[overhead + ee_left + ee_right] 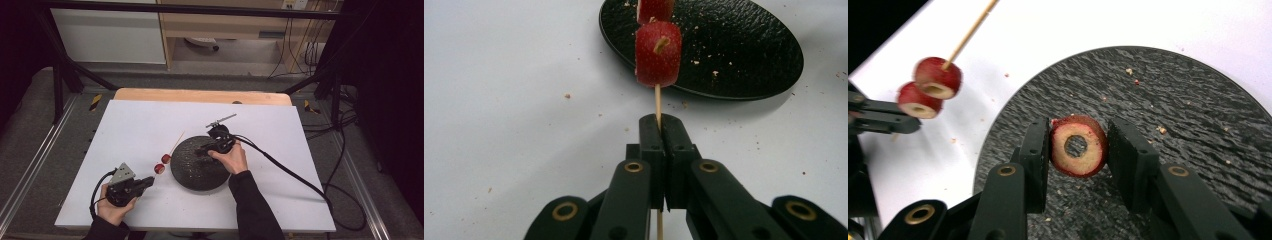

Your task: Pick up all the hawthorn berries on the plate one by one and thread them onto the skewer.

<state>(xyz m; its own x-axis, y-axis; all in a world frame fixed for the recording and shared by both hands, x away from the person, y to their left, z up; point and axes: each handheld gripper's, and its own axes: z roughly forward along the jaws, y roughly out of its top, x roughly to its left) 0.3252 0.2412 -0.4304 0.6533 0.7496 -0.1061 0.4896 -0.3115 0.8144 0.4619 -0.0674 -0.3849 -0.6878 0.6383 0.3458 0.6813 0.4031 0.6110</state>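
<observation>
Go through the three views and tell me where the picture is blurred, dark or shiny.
High view: white table brightly lit, surroundings dark, image soft. Left gripper view: left gripper and skewer sharp, the near red slice crisp, black plate showing a faint sheen. Right gripper view: the held ring slice is sharp, the two skewered slices smeared by motion blur, top-left corner black.

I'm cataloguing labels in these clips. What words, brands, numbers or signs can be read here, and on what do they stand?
None can be read.
Left gripper, skewer, fruit rings: no lettering.
Right gripper, the ring between its jaws, plate: no lettering.
Yellow-black hazard stripes by the table's far corners: a sign, no words.
Wall socket plate: too small to read.
</observation>
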